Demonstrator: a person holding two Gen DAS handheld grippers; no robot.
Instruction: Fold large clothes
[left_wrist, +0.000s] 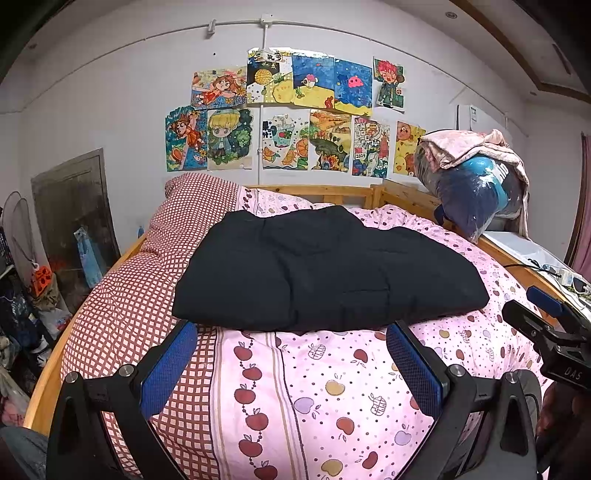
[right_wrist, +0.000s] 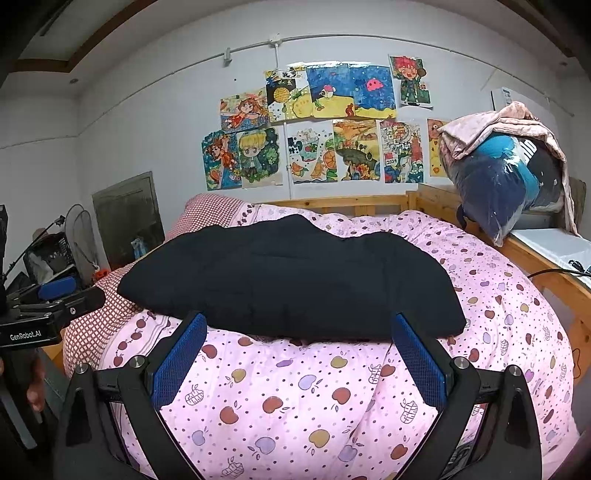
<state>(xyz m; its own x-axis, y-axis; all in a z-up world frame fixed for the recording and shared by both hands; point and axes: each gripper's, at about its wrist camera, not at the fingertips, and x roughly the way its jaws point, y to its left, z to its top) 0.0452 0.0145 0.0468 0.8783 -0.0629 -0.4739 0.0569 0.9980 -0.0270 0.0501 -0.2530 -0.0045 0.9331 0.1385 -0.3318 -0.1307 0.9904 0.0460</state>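
Drawings (left_wrist: 295, 110) paper the white wall at twelve o'clock, above a wooden bed frame (left_wrist: 325, 192) and a bed that fills most of both views under a pink apple-print quilt (left_wrist: 332, 387), with a red checked cover (left_wrist: 155, 266) bunched along its nine o'clock side. At two o'clock a plastic-wrapped bundle (left_wrist: 472, 192) perches on the side rail, near the cloth's far end. Across the middle of the quilt lies the black garment (left_wrist: 325, 269), thick and already doubled into a long slab, its near edge just ahead of both claws. The left gripper (left_wrist: 291, 365) and the right gripper (right_wrist: 299, 362) both hang with blue pads spread wide, holding nothing. The trouble I foresee is bite: the claws may pinch only the top layer so the fold peels apart, or catch the quilt beneath and drag it along. Uneven lifting would likely skew the bulky slab, and a wide swing might nudge the bundle.
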